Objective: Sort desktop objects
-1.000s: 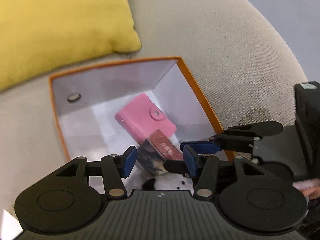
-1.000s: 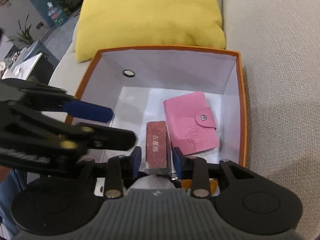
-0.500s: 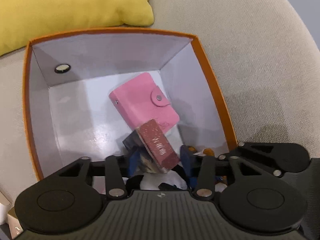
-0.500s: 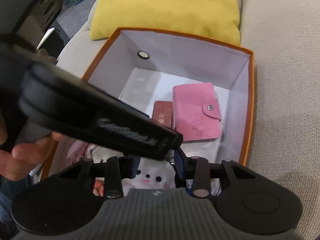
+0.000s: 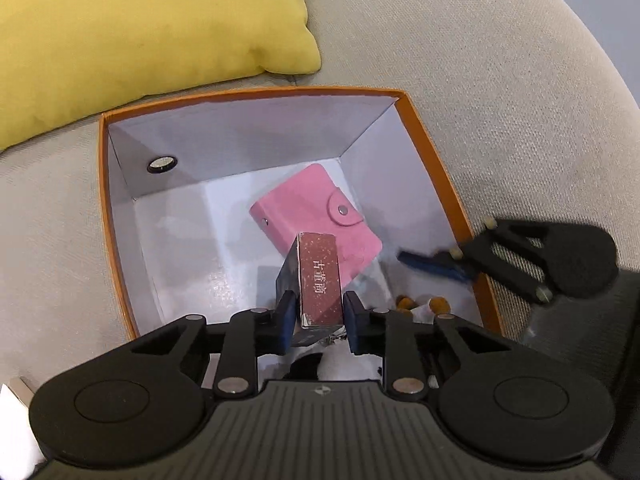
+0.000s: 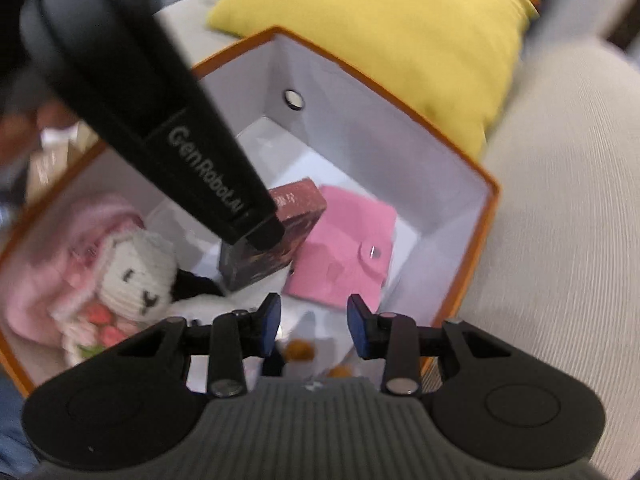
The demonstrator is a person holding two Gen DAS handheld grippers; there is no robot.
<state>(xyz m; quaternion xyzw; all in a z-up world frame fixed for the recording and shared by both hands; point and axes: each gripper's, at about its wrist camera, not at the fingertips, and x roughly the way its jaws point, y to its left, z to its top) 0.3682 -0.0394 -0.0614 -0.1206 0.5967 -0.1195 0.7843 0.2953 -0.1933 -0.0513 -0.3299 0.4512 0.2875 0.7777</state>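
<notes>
A maroon box (image 5: pixel 320 276) with pale lettering stands tilted inside the orange storage box (image 5: pixel 440 184), leaning over a pink snap wallet (image 5: pixel 316 208). My left gripper (image 5: pixel 320 318) is closing on the maroon box's lower end, and both blue pads touch its sides. In the right wrist view one of its fingers (image 6: pixel 224 184) crosses in front of the maroon box (image 6: pixel 298 200) and the wallet (image 6: pixel 348 248). My right gripper (image 6: pixel 314 320) hovers over the storage box's near part, open with nothing between its pads.
A plush bunny (image 6: pixel 136 272) with pink cloth lies in the storage box's left part. Small orange-brown bits (image 5: pixel 420 302) sit at the near right corner. A yellow cushion (image 5: pixel 140 28) rests on the beige sofa (image 5: pixel 500 80) behind the box.
The left gripper's jaws narrowed from wide apart onto the maroon box, which rose from lying flat to tilted up. The right gripper rolled and drew off toward the box's right side.
</notes>
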